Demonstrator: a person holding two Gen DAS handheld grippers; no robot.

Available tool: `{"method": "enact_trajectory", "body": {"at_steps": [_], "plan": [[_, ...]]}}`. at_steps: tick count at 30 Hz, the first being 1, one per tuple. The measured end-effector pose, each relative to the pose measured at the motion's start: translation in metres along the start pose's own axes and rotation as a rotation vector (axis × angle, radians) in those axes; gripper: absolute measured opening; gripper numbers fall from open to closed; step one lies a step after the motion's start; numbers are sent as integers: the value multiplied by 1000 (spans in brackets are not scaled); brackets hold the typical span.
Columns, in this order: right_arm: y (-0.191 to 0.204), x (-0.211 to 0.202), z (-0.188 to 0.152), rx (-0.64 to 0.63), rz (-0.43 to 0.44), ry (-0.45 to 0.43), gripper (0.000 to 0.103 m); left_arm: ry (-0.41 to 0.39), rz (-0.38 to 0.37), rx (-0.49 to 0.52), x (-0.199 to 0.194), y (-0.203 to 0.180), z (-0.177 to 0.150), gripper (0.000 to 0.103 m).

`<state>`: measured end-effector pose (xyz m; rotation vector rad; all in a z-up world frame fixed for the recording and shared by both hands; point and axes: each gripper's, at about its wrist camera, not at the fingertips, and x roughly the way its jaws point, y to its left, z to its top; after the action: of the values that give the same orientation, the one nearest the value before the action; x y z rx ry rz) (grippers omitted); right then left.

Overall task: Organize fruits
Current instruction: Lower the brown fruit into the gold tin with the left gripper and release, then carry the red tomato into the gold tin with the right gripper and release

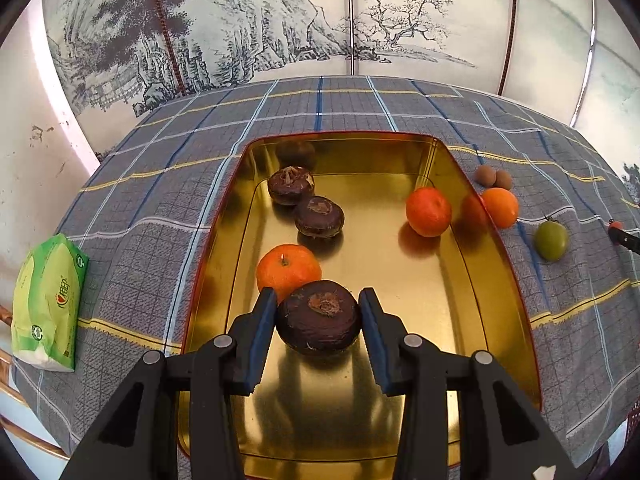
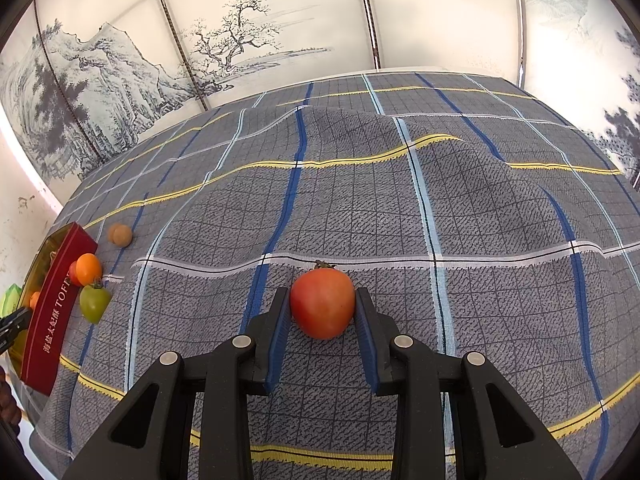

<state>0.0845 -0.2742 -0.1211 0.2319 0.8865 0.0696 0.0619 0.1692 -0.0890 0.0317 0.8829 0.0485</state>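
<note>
My left gripper is shut on a dark brown water chestnut, held low over the near half of the golden tin. In the tin lie two more water chestnuts and two oranges. My right gripper is shut on a red tomato that sits on the plaid cloth, well right of the tin's red side.
On the cloth beside the tin's right wall lie an orange, two small brown longans and a green tomato. A green tissue pack rests at the table's left edge. A painted screen stands behind the table.
</note>
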Motion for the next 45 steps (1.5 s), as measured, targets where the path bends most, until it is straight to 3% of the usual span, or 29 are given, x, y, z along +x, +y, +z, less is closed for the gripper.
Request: {"method": "enact_trajectory", "body": {"at_steps": [10, 17, 24, 31, 38, 45], "plan": [[-2, 1, -1, -7, -8, 1, 33, -44, -1, 25, 0, 1, 6, 40], [-1, 3, -1, -20, -21, 3, 33, -116, 15, 54, -11, 2, 13, 42], [6, 3, 0, -50, -57, 7, 33, -236, 68, 51, -27, 15, 14, 64], [16, 0, -2, -94, -105, 0, 33, -288, 78, -43, -35, 59, 20, 74], [31, -27, 3, -43, -65, -61, 32, -283, 61, -154, -17, 108, 17, 75], [110, -58, 11, -146, 101, -95, 32, -257, 49, -223, 1, 124, 6, 75]]}}
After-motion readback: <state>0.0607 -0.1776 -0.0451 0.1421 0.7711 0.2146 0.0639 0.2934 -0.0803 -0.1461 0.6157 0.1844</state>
